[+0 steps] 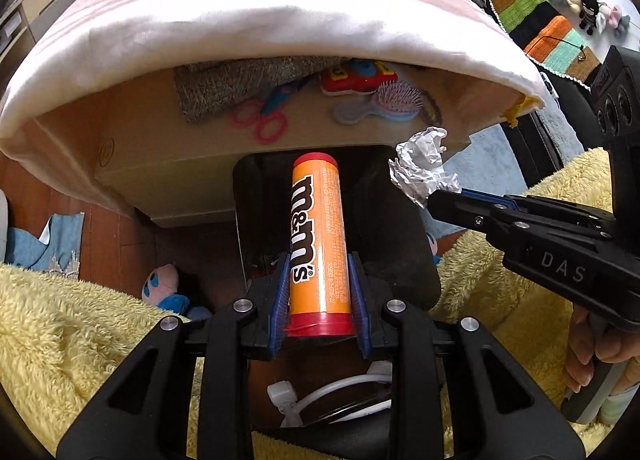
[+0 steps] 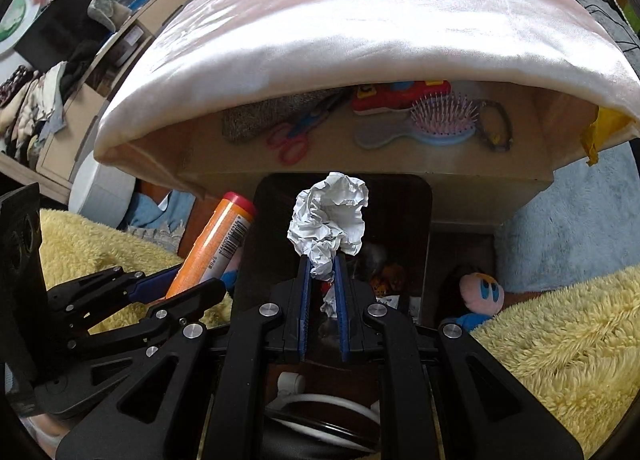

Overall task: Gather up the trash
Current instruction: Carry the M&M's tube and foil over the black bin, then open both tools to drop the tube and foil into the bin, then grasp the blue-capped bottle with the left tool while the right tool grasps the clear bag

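The left gripper [image 1: 319, 292] is clamped on the M&M's tube [image 1: 319, 236] near its red base, the tube pointing far over the black bin [image 1: 400, 228]; it looks a stiff, smooth, light cylinder, likely slippery, so a grip around its middle seems safer. The right gripper [image 2: 322, 276] is pinched together on the crumpled paper ball [image 2: 329, 220], also above the bin [image 2: 416, 200]; the paper looks soft and very light, and any fold should serve as a hold. The bin's bottom is dark and hard to read; the shelf under the pink cloth [image 1: 256, 12] is partly hidden.
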{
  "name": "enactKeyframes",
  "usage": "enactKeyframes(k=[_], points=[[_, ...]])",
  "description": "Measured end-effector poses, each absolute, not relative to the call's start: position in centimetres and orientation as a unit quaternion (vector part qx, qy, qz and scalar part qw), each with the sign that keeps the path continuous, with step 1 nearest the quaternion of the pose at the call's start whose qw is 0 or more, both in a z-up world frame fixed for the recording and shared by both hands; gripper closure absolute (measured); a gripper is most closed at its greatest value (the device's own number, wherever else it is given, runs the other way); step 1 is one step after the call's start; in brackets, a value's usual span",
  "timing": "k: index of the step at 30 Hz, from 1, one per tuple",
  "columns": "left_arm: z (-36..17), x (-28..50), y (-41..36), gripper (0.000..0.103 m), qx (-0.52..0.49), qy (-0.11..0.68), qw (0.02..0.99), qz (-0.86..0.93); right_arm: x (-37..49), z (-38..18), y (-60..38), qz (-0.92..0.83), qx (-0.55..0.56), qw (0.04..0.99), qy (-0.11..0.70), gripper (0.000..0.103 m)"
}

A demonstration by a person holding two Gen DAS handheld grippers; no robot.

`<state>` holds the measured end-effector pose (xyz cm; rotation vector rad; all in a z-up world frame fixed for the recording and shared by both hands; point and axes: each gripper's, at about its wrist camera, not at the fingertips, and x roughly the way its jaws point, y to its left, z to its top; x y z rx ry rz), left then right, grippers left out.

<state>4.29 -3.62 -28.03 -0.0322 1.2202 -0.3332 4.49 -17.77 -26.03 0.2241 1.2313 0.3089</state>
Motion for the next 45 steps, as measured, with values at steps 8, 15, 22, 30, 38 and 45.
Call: enactKeyframes(k=[8, 15, 22, 30, 38, 45], points=[[-28.2, 4.5, -3.6, 0.075, -0.01, 0.572, 0.807, -0.149, 5.0, -25.8, -17.4, 0.14, 0.098, 0.801, 0.573, 0.086], [-27.7, 4.5, -3.0, 0.059, -0.013, 0.564, 0.814, -0.136, 5.0, -25.6, -18.7, 0.122, 0.116, 0.807, 0.566, 0.057], [-26.2, 4.6, -2.7, 0.043, -0.016, 0.551, 0.824, -0.136, 5.2, -24.1, -20.0, 0.112, 0.135, 0.82, 0.545, 0.04], [-22.8, 5.9, -2.3, 0.032, -0.03, 0.513, 0.846, -0.142, 6.3, -19.7, -22.3, 0.11, 0.155, 0.853, 0.486, 0.031], [-19.7, 9.9, -2.4, 0.032, -0.01, 0.491, 0.861, -0.135, 10.8, -17.5, -23.1, 0.097, 0.141, 0.866, 0.47, 0.031], [-18.7, 14.6, -2.1, 0.032, 0.001, 0.49, 0.863, -0.124, 15.5, -16.8, -23.3, 0.091, 0.121, 0.87, 0.469, 0.031]])
